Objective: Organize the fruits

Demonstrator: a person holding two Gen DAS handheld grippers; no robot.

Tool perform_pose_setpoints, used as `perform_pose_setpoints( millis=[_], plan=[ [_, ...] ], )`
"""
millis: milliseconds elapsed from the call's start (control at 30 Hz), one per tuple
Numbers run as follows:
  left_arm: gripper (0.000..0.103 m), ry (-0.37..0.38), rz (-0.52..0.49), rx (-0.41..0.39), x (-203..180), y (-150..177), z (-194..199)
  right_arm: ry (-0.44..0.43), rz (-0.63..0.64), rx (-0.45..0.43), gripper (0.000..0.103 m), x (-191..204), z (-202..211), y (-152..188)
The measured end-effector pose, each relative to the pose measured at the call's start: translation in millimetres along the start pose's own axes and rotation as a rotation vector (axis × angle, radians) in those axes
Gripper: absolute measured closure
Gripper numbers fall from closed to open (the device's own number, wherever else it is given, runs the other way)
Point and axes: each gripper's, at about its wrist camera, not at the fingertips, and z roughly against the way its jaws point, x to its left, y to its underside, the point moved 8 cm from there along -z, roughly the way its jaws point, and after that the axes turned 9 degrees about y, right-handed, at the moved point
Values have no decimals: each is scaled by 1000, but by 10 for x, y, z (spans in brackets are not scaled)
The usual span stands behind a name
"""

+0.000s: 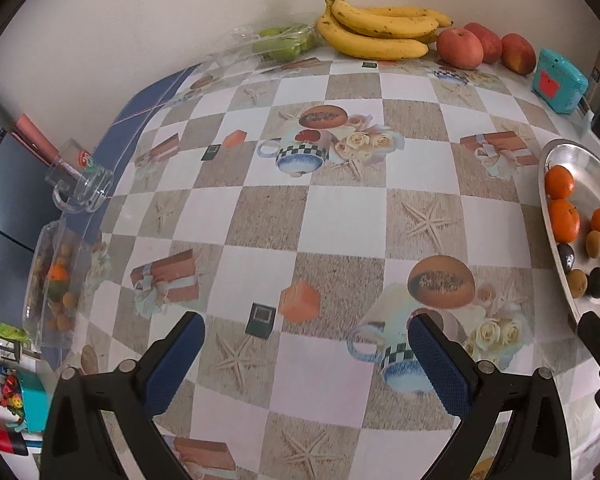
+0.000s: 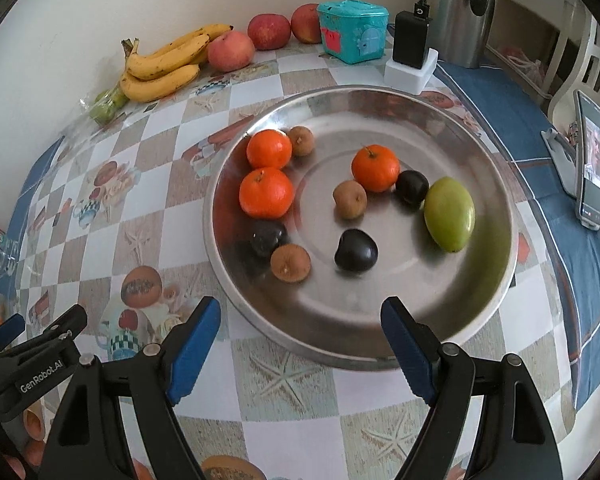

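With both your right gripper [image 2: 300, 344] and left gripper [image 1: 306, 360] spread empty, straddle the near dark plum [image 2: 356, 250] on the steel tray [image 2: 380, 352] squarely before squeezing.

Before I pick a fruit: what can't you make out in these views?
- Plate, left view: far side cut off by the frame edge.
- Clear box, left view: contents blurred behind its plastic wall.
- Bagged green fruit, right view: too small, partly behind the bananas.
- Phone screen, right view: too small.
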Motion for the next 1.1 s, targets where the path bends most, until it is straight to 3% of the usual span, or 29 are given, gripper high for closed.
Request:
perform_pose_setpoints(
  millis=[500,1100],
  plan=[
    [0,37,45,-46,110,112,194,15,18,-50,20,-1,180,27],
    [0,50,14,-23,38,132,167,13,60,-41,20,82,172,44]
  ],
)
